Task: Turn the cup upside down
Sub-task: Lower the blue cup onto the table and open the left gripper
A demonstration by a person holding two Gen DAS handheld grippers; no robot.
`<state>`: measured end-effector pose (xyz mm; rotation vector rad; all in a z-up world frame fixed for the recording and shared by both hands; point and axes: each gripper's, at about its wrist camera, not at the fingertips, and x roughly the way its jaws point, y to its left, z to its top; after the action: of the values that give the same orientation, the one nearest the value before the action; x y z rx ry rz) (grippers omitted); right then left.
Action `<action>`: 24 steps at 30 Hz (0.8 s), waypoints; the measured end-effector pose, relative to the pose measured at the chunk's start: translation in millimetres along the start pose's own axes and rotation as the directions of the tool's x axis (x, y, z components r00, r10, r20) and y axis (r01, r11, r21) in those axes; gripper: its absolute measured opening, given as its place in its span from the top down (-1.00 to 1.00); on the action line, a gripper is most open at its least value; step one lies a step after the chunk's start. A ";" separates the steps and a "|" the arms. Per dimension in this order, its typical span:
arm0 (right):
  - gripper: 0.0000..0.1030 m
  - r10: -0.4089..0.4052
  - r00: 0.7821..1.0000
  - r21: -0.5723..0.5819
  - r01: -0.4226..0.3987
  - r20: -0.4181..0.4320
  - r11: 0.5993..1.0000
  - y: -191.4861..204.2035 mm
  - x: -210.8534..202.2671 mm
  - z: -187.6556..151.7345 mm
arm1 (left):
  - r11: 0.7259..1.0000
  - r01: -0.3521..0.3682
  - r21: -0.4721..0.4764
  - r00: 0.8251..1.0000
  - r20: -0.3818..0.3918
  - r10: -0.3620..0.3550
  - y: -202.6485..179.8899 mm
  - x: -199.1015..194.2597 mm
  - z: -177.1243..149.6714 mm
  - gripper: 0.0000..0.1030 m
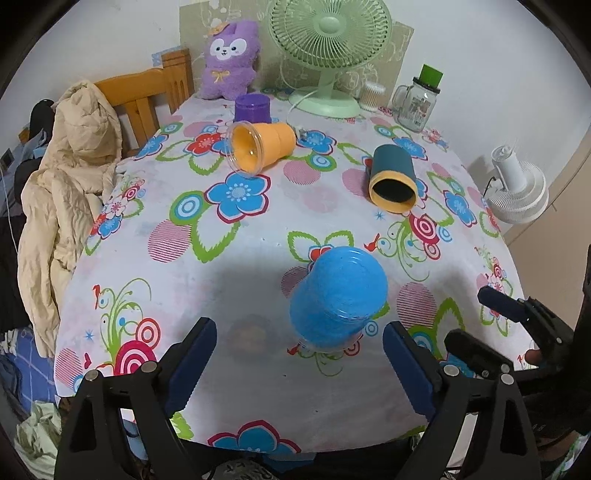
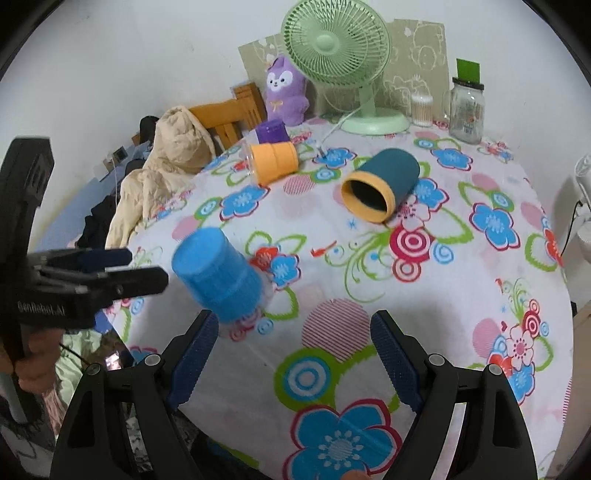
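The blue cup at lower centre of the left wrist view looks like clear glossy plastic with a matt, grainy blue lining. The worktop's flowered cloth is smooth and matt. At upper centre, the orange cup has a clear shiny plastic rim; the dark teal cylinder cup looks matt. The purple plush toy is fuzzy, the green fan smooth plastic, the glass jar glossy, the chair varnished wood. The fingers carry ridged blue pads on matt black plastic.
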<state>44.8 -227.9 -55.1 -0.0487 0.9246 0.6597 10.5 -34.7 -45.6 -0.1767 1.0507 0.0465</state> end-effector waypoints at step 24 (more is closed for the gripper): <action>-0.68 -0.016 0.989 -0.086 0.029 0.149 0.996 68.5 -46.3 38.2 | 0.998 0.059 -0.034 0.976 0.212 -0.050 28.6 -49.7 -11.7 -0.92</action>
<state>15.5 -184.4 19.3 -0.0878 0.7507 0.6739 -27.8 -6.2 -11.7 -0.2324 0.8324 0.0359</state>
